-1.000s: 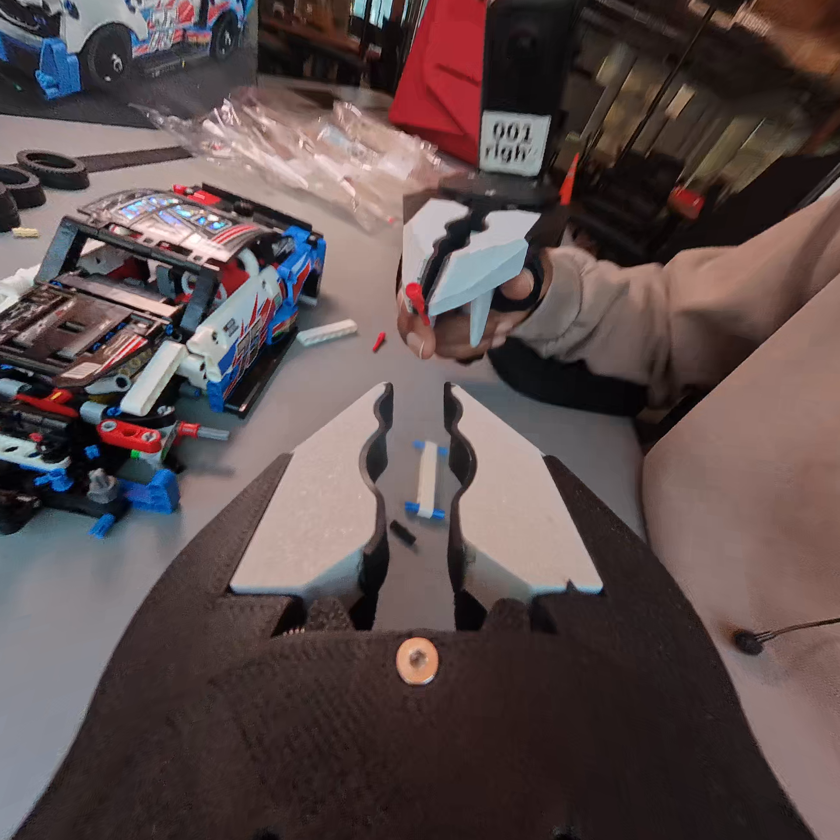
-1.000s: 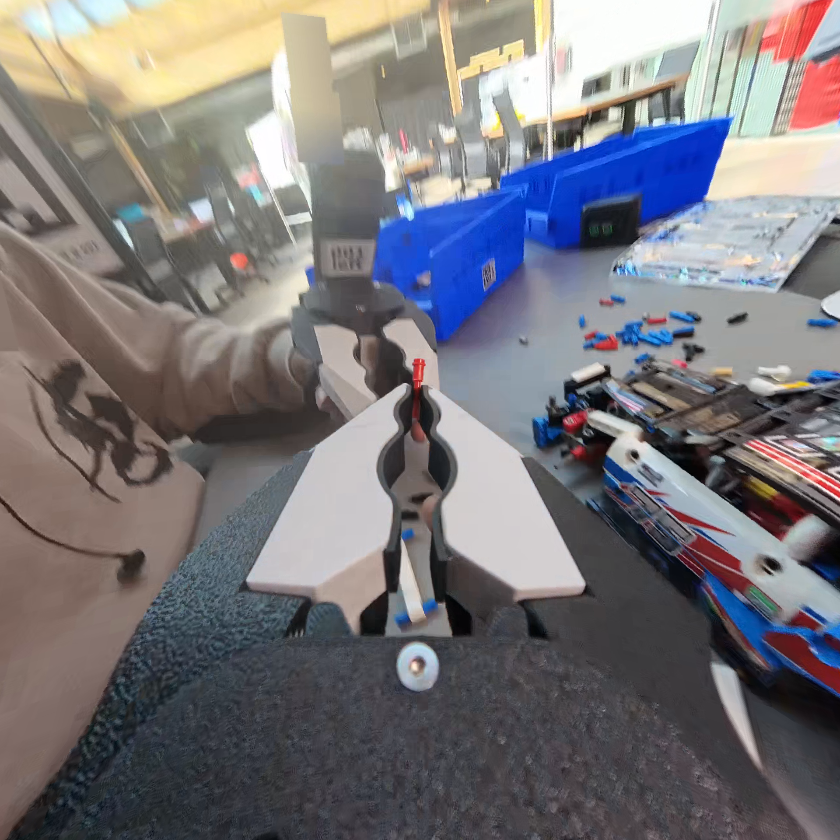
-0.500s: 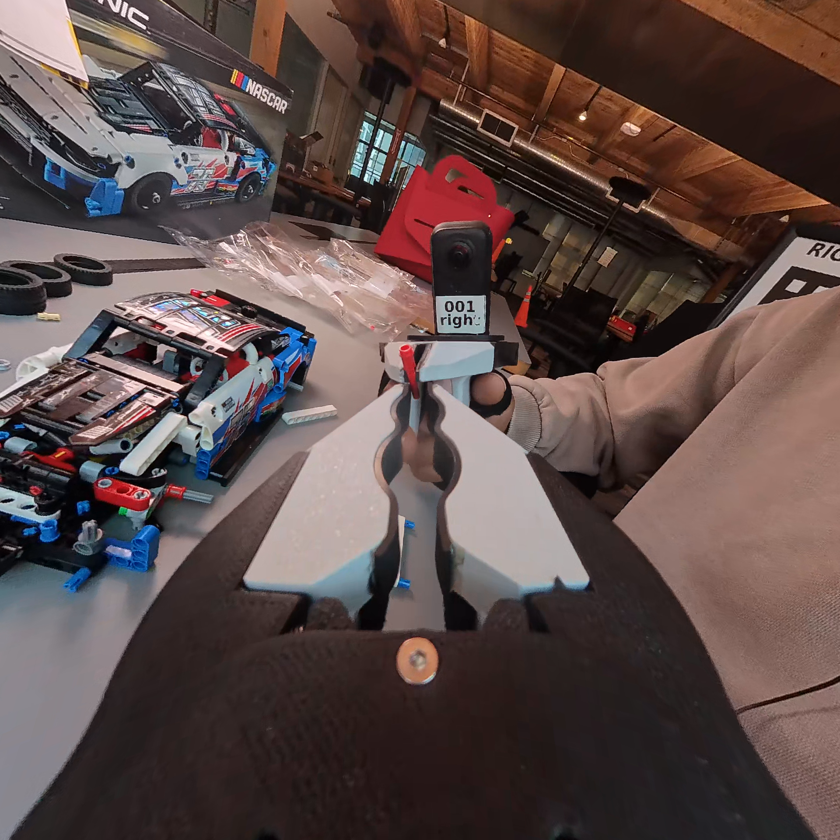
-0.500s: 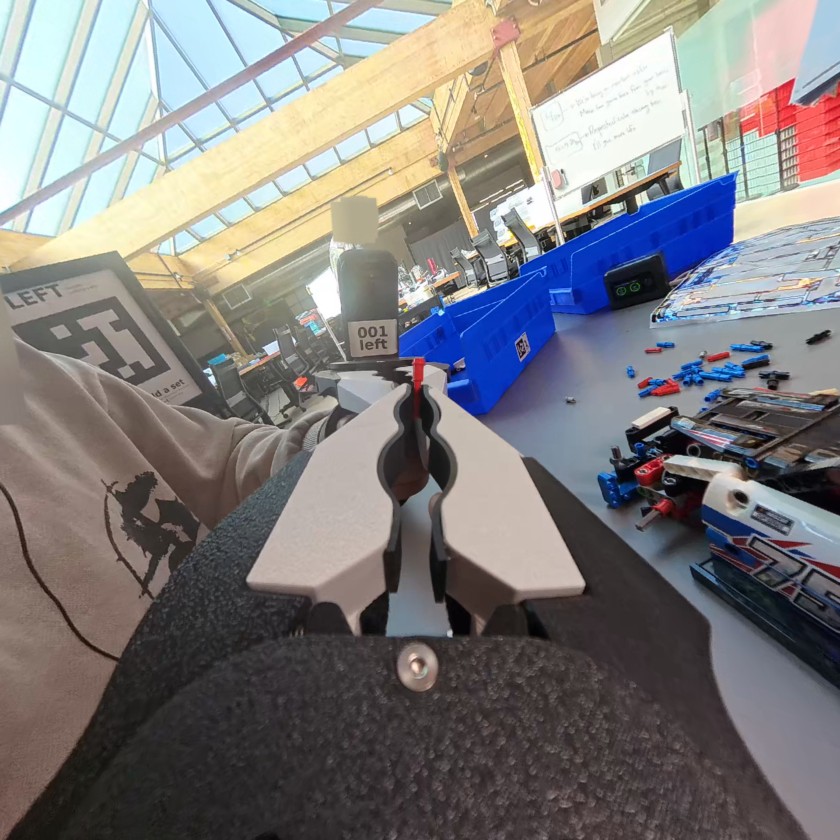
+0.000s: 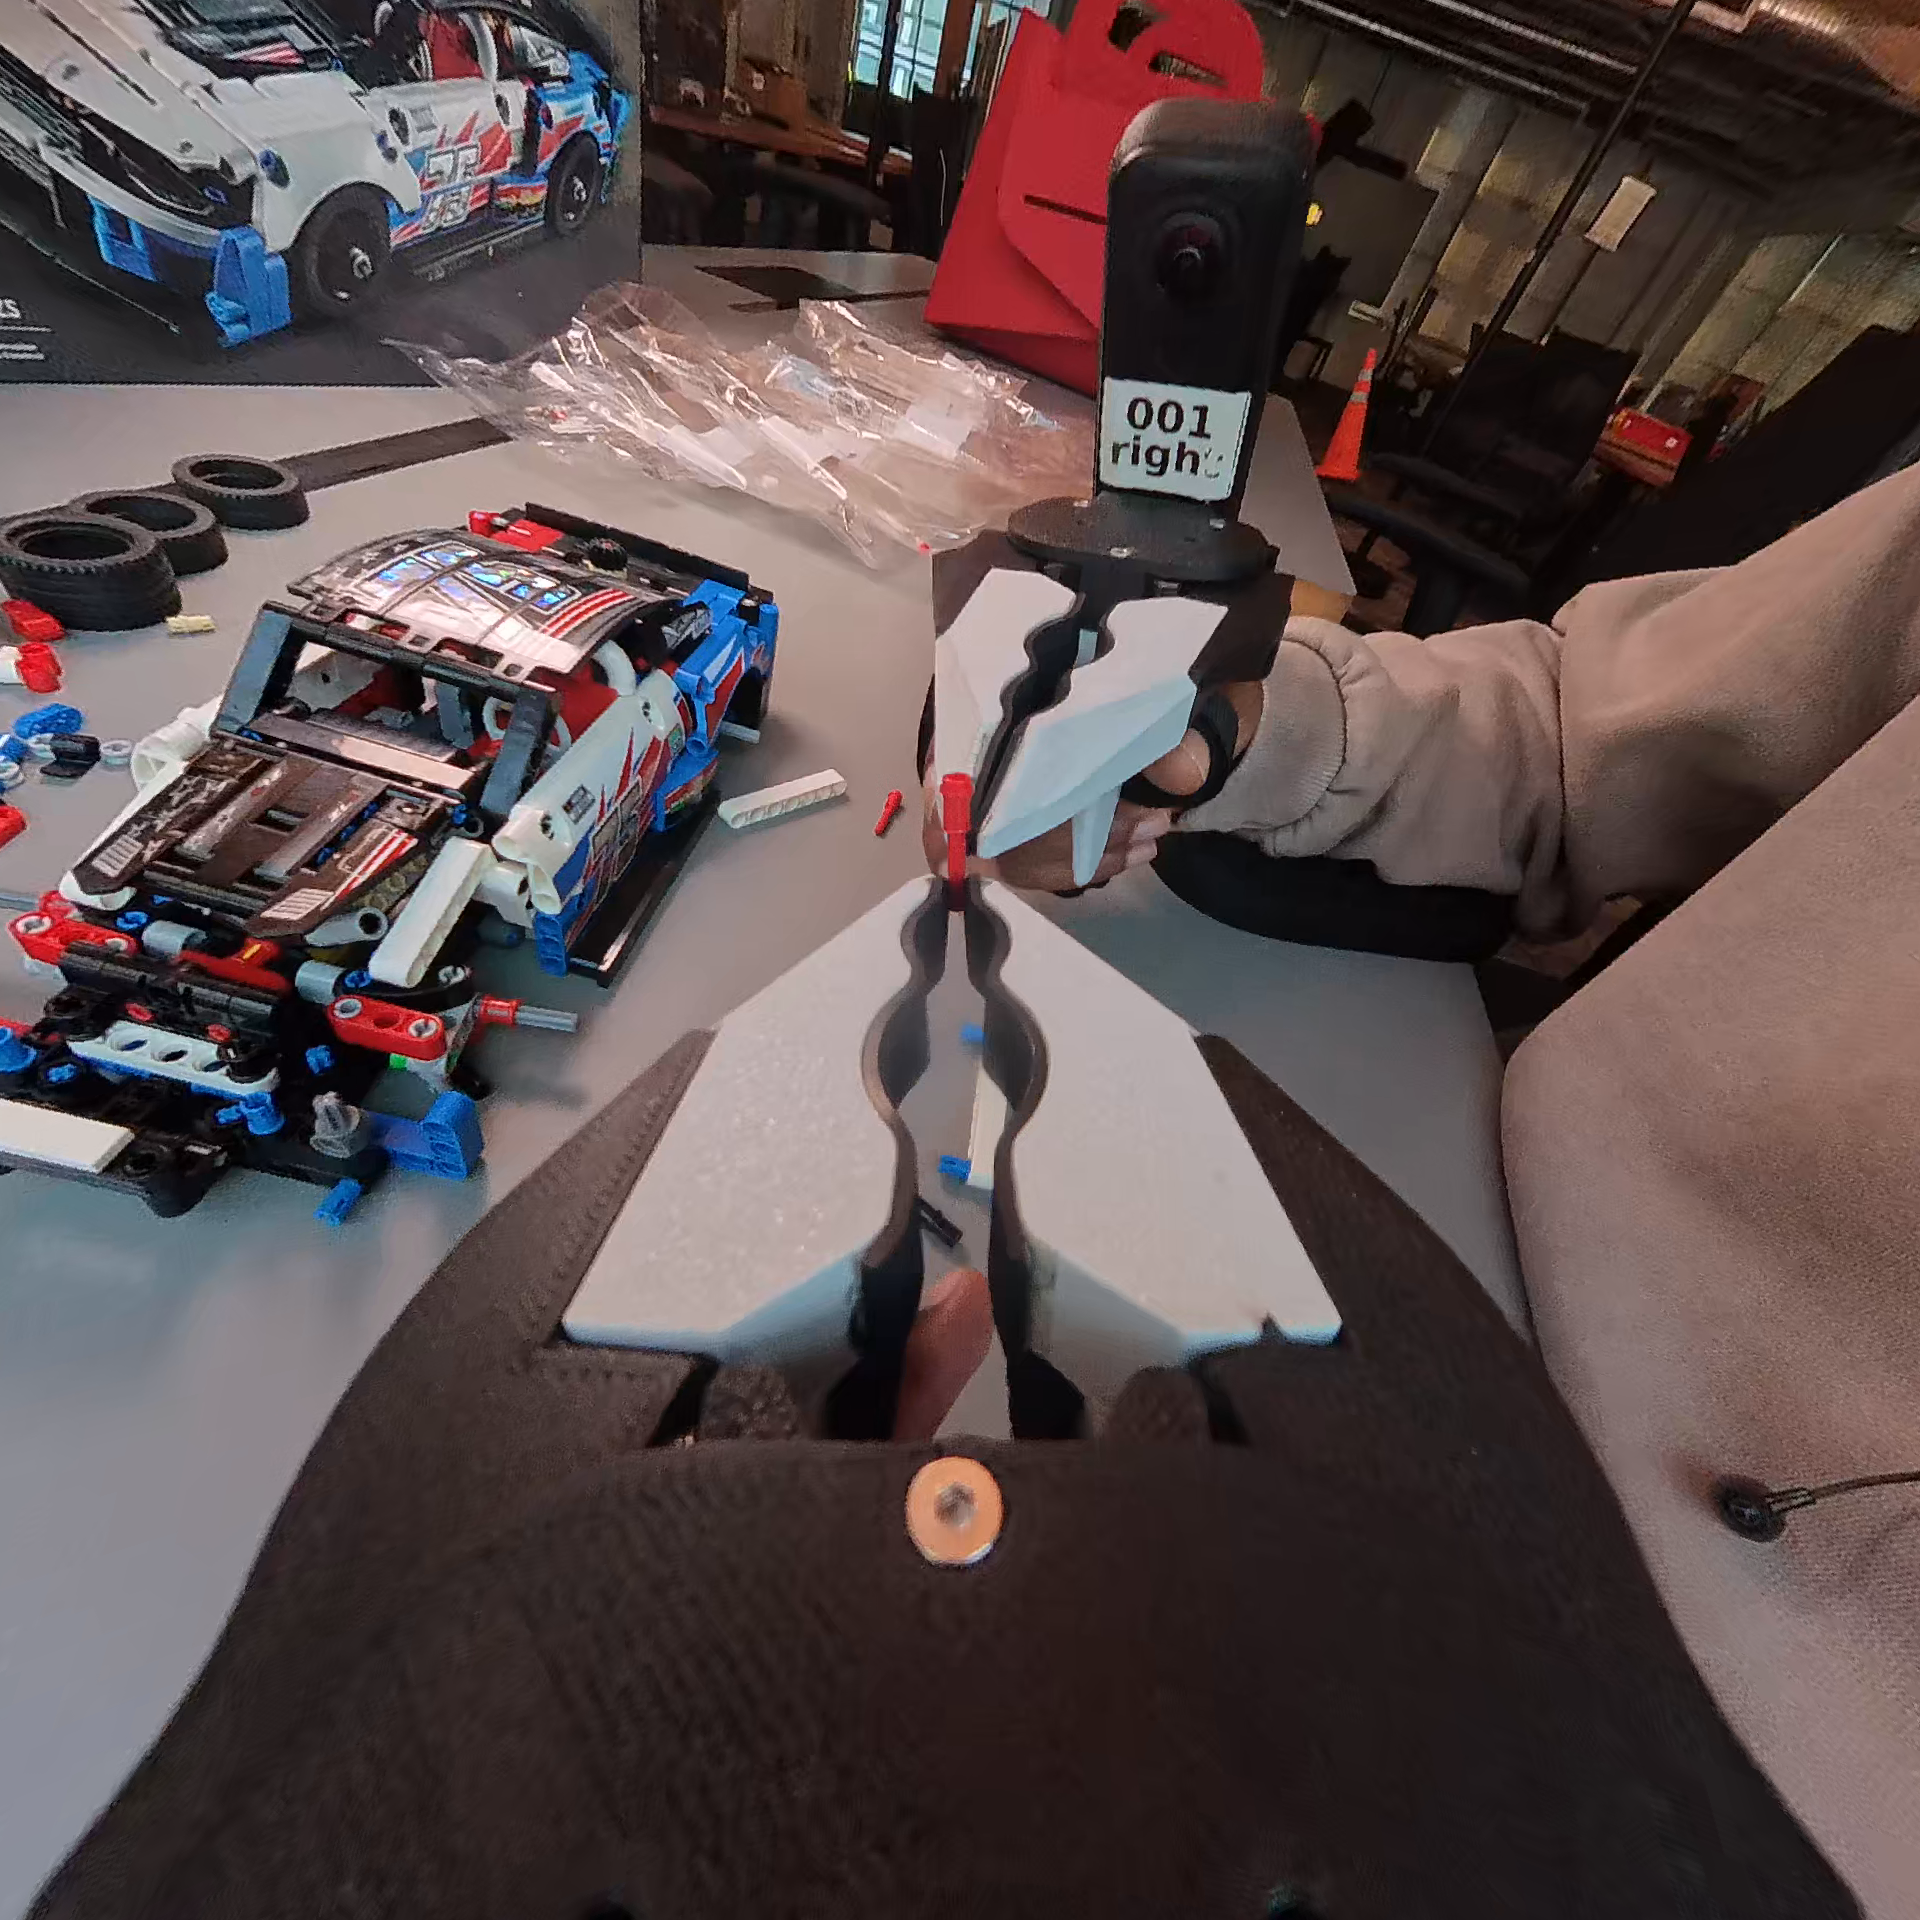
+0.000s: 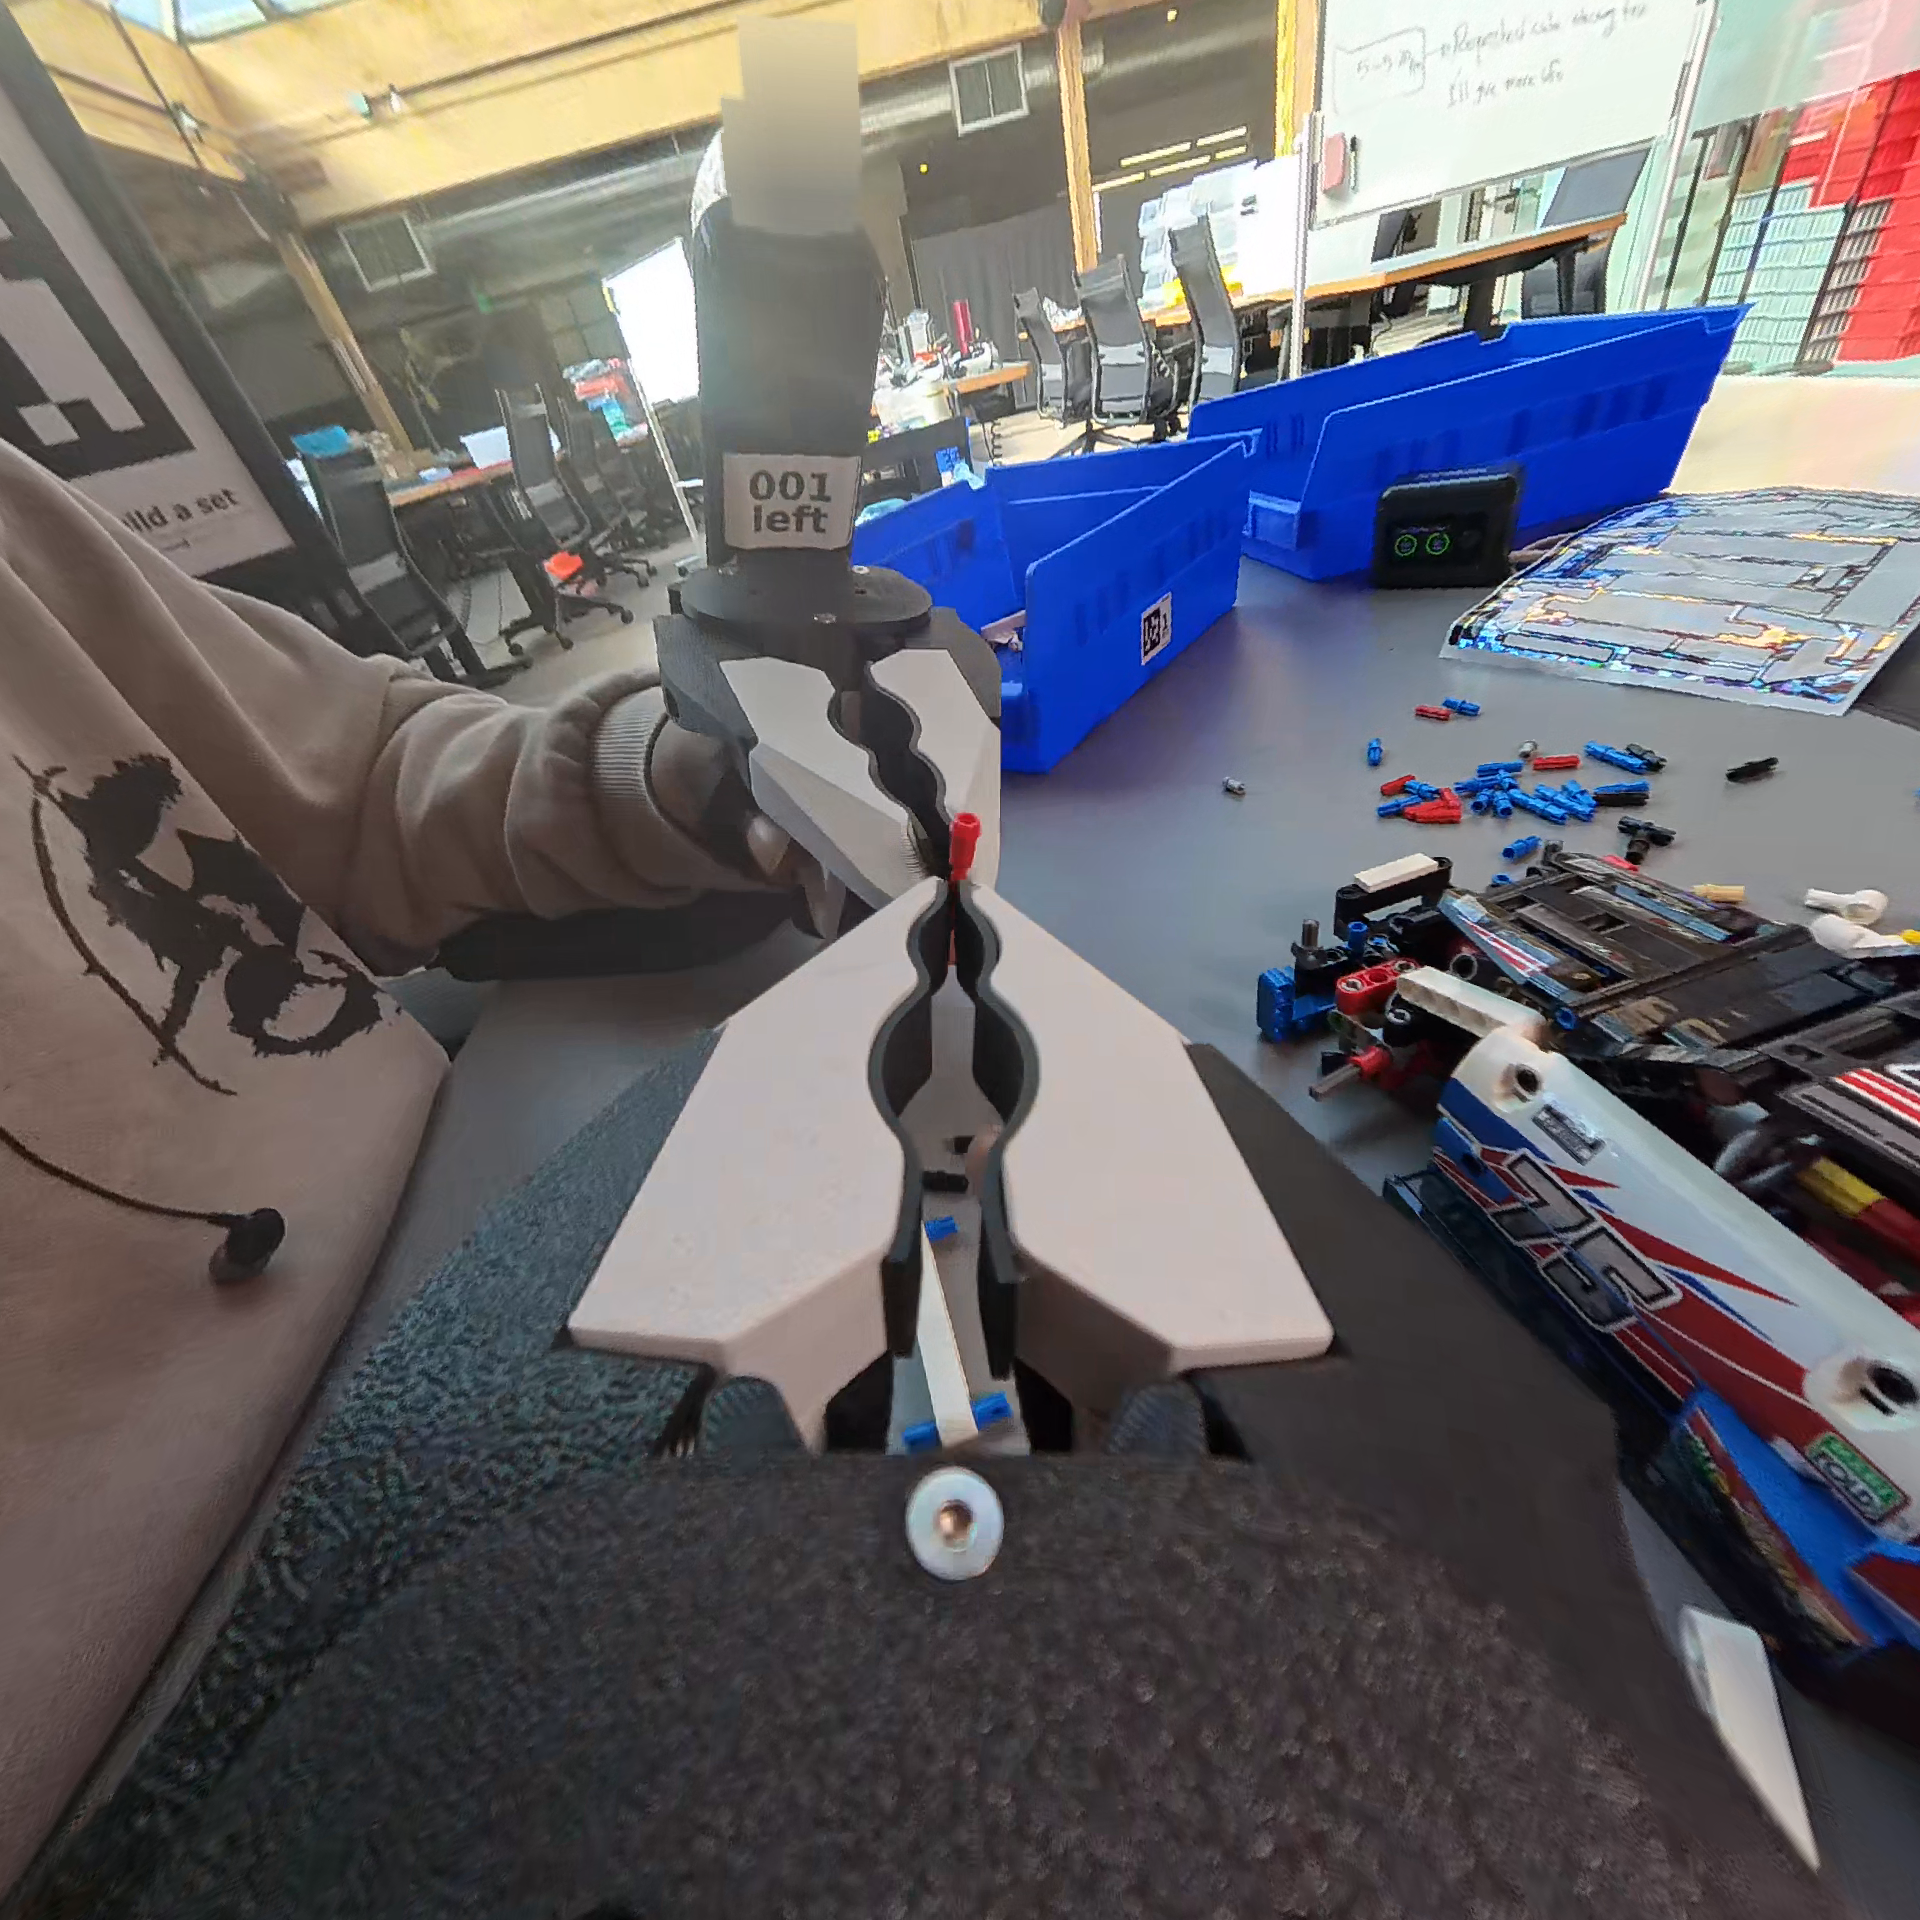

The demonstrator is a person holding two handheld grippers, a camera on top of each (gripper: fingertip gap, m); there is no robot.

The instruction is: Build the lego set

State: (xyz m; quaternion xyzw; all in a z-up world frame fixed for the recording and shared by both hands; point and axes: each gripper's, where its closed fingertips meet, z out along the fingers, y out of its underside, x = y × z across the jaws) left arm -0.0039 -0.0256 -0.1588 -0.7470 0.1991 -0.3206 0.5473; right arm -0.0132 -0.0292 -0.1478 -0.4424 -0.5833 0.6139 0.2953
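Observation:
A small red pin (image 5: 954, 826) stands upright between the two grippers, which meet tip to tip above the grey table (image 5: 727, 935). My right gripper (image 6: 951, 885) is shut on the red pin (image 6: 962, 844), whose head sticks out past the tips. My left gripper (image 5: 954, 899) is closed about the pin's lower end. A white beam with blue pins (image 6: 951, 1361) lies on the table under both grippers, and also shows in the left wrist view (image 5: 982, 1127). The part-built race car (image 5: 416, 790) sits to the left, and shows on the right in the right wrist view (image 6: 1662, 1143).
A loose white beam (image 5: 781, 805), a red pin (image 5: 886, 812) and a black pin (image 5: 940, 1226) lie near the car. Tyres (image 5: 104, 551), plastic bags (image 5: 748, 416) and the set's box (image 5: 312, 177) are behind. Blue bins (image 6: 1122, 613), a sticker sheet (image 6: 1683, 603) and scattered pins (image 6: 1507, 795) lie further off. Left and right tips are no more than a few centimetres apart.
My left gripper went from open to shut, then met the right gripper's tip at the red pin. Both grippers rose, then tilted back down toward the table.

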